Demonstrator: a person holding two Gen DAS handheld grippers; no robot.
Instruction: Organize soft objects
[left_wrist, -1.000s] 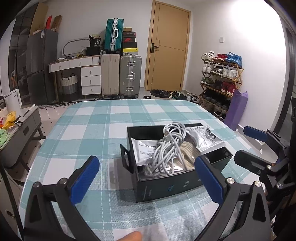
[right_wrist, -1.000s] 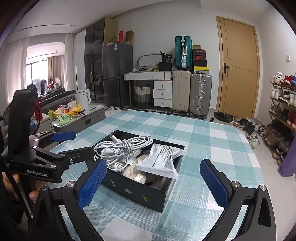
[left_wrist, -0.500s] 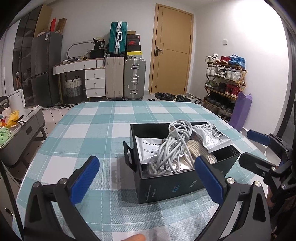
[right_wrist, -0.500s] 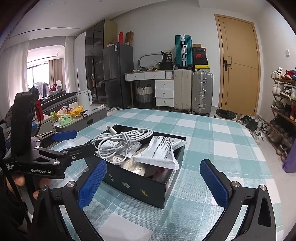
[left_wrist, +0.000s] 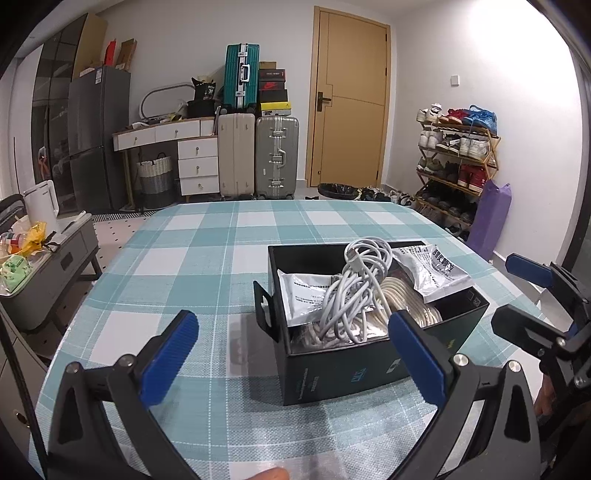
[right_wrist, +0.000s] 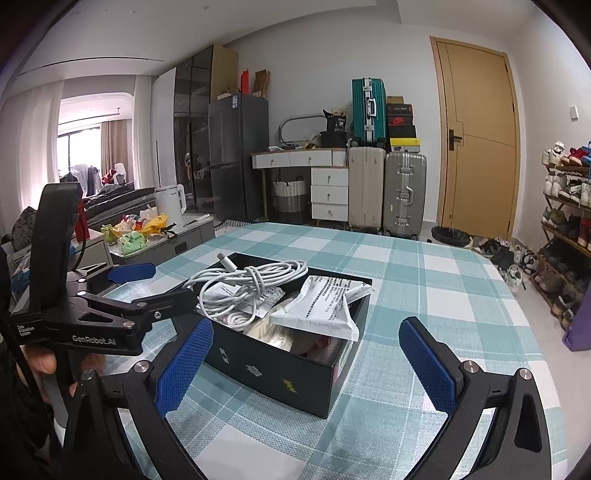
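A black open box (left_wrist: 343, 369) stands on the checked tablecloth. Inside it lie a coiled white cable (left_wrist: 354, 291), a cream rope (left_wrist: 406, 302) and silver-white packets (left_wrist: 439, 273). My left gripper (left_wrist: 293, 356) is open just in front of the box and holds nothing. From the right wrist view the same box (right_wrist: 280, 365) shows the cable (right_wrist: 251, 282) and a packet (right_wrist: 321, 306) on top. The right gripper (right_wrist: 303, 363) is open and empty at the box's near corner. Each gripper shows in the other's view: the right gripper (left_wrist: 511, 291), the left gripper (right_wrist: 162, 284).
The table (left_wrist: 207, 258) has bare cloth left of and beyond the box. Past it stand suitcases (left_wrist: 275, 155), a white drawer unit (left_wrist: 195, 162), a door (left_wrist: 347, 110) and a shoe rack (left_wrist: 454, 162). A low grey cabinet (left_wrist: 48, 269) sits off the table's left edge.
Both grippers have shifted slightly, so the box sits a little differently in each view. The jaws stay open and the box's contents have not moved.
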